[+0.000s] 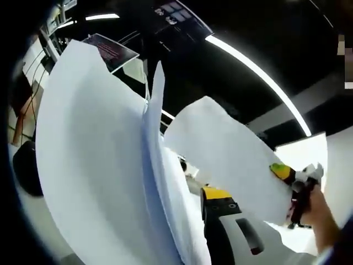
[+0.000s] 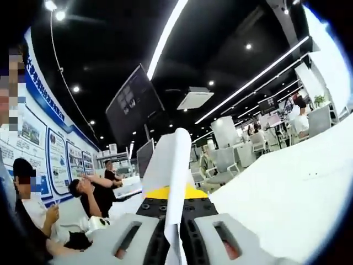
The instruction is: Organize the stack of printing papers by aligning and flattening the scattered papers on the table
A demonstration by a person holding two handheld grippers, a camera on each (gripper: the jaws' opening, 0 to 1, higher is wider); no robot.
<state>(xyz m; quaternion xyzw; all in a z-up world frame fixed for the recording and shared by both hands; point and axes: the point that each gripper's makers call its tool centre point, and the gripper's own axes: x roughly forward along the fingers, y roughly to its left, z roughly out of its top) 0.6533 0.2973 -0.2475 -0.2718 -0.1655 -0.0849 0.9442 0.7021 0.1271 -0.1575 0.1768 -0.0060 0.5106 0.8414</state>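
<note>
Right gripper [image 2: 172,237] clamped on blank papers [image 2: 171,165], left gripper [image 1: 212,221] likewise; no legible writing.

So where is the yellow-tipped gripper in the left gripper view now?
The right gripper is at the right side of the left gripper view, shut on the lower edge of a lifted paper sheet, with the person's hand just below it.

Right gripper [image 2: 175,234]: jaws pinched together on the edge of a paper sheet [image 2: 172,165] that stands up between them. Seen from the left gripper view, the right gripper [image 1: 287,175] clamps a sheet's corner, with the person's hand [image 1: 315,210] wrapped round its handle. Left gripper [image 1: 207,232]: one jaw visible, the rest hidden behind paper.
</note>
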